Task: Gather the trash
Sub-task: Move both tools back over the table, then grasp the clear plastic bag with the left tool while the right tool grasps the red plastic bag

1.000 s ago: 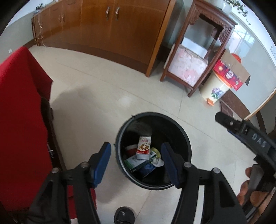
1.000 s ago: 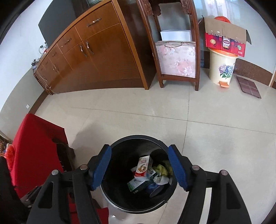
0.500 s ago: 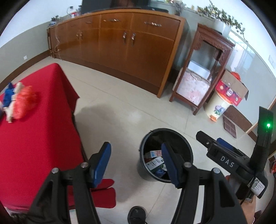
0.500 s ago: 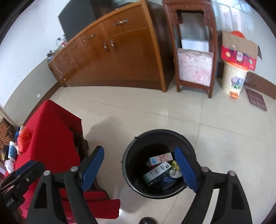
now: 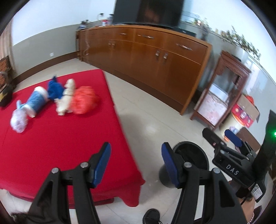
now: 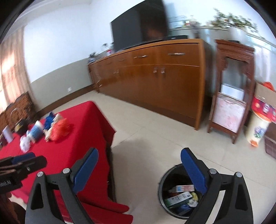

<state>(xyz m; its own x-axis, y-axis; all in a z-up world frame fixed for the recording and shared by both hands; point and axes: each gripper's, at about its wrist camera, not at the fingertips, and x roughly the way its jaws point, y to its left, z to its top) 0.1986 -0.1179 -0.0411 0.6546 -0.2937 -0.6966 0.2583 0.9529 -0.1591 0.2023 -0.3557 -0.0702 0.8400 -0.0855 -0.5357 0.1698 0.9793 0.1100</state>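
A black trash bin (image 6: pixel 165 189) stands on the floor with cartons (image 6: pixel 179 196) inside; it also shows in the left wrist view (image 5: pixel 198 155). Trash lies on the red table (image 5: pixel 60 146): an orange-red bag (image 5: pixel 84 100), a cream wrapper (image 5: pixel 66 98), a blue wrapper (image 5: pixel 55 88), a blue-and-white pack (image 5: pixel 37 101) and a clear bag (image 5: pixel 18 120). My left gripper (image 5: pixel 135 165) is open and empty over the table's right edge. My right gripper (image 6: pixel 138 168) is open and empty, above the floor between table and bin.
A long wooden sideboard (image 5: pixel 146 56) with a TV (image 5: pixel 146 12) lines the far wall. A carved wooden stand (image 6: pixel 232 89), a cardboard box (image 6: pixel 264 103) and a flowered bin (image 6: pixel 257 127) stand to the right. A shoe (image 5: pixel 151 215) shows at the bottom edge.
Both grippers have swung up and left, away from the bin toward the red table. The trash on the table has come into view. Both stay open.
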